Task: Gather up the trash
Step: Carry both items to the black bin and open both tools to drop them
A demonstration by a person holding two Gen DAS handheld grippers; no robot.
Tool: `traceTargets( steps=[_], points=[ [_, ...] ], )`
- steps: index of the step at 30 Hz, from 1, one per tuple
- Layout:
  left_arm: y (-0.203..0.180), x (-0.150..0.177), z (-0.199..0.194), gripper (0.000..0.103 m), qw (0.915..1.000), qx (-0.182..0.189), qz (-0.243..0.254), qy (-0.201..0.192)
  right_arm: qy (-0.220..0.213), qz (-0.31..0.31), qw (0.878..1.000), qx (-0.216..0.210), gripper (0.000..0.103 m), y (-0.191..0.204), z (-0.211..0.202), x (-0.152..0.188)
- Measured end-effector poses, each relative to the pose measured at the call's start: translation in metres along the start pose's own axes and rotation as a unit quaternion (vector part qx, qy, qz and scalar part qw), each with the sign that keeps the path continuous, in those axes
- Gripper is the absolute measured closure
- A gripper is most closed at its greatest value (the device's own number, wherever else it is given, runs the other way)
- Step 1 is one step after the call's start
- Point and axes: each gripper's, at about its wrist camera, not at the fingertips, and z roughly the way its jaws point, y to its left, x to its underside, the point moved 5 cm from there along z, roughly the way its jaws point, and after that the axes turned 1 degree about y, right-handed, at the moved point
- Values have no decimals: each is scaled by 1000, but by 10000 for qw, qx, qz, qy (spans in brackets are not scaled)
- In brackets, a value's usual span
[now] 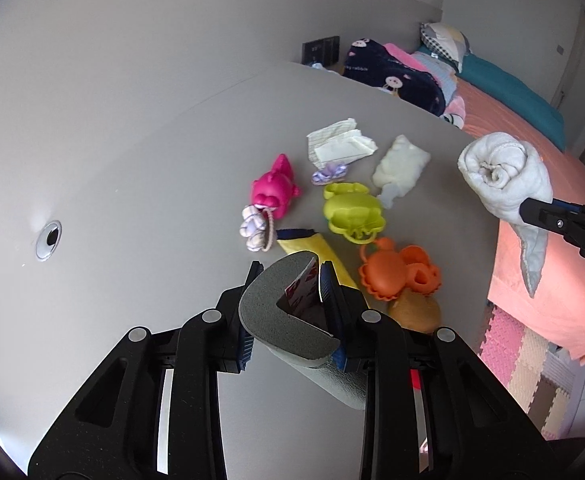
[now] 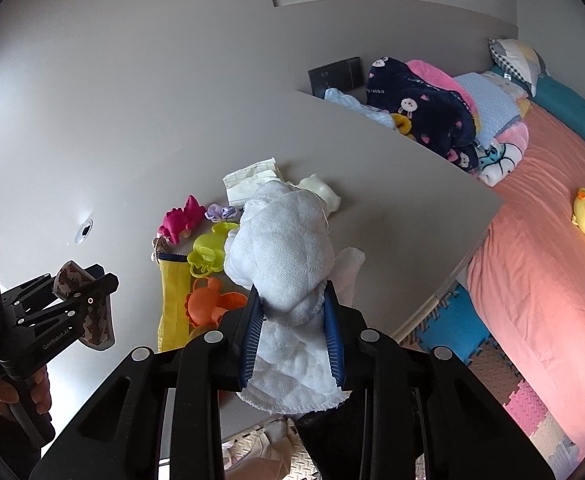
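My left gripper [image 1: 291, 270] is shut on a curled grey foam insole [image 1: 276, 316] with a red-patterned face, held above the grey table [image 1: 132, 160]. In the right wrist view that left gripper [image 2: 80, 284] is at the left, with the insole [image 2: 96, 320] in it. My right gripper [image 2: 292, 290] is shut on a rolled white cloth [image 2: 284, 248], which also shows raised at the right of the left wrist view [image 1: 504, 176]. On the table lie crumpled paper [image 1: 340, 142] and a white wad [image 1: 400, 168].
Also on the table are a pink toy [image 1: 274, 188], a lime toy [image 1: 352, 212], an orange crab toy [image 1: 392, 272], hair ties [image 1: 330, 172], a yellow cloth [image 1: 308, 246] and a cable hole [image 1: 48, 240]. A bed [image 2: 532, 260] with blankets stands beyond the table edge, over foam floor mats [image 2: 504, 380].
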Motion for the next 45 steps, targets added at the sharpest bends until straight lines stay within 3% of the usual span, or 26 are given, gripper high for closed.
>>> traceTargets(
  steps=[10,21,29,38,41,42,43,44,45],
  points=[
    [-82,0,0,74,9963,500,695,51,-183,476,9981,331,73,-58,-46,30],
    [-174,17,0,74,9808,1150,1554,267,-190,1067,9913,747,72,-121,-88,81],
    [-229,35,4,74,9646,1506,2111,481,-77,1468,9838,1026,71,-155,-108,115],
    [-283,65,2,74,9372,1907,2826,730,217,1720,9769,1250,71,-180,-124,159],
    [-291,77,3,73,9285,1997,3010,859,396,1721,9766,1230,62,-183,-123,170],
    [-293,83,4,71,9220,2035,3148,967,455,1730,9765,1201,51,-184,-122,172],
    [-294,88,6,48,9179,1989,3269,1047,464,1784,9754,1207,46,-185,-122,175],
    [-294,91,8,7,9176,1876,3339,1060,432,1847,9745,1200,38,-187,-123,177],
    [-292,94,8,7,9184,1767,3389,1021,390,1920,9732,1207,35,-189,-125,179]
  ],
)
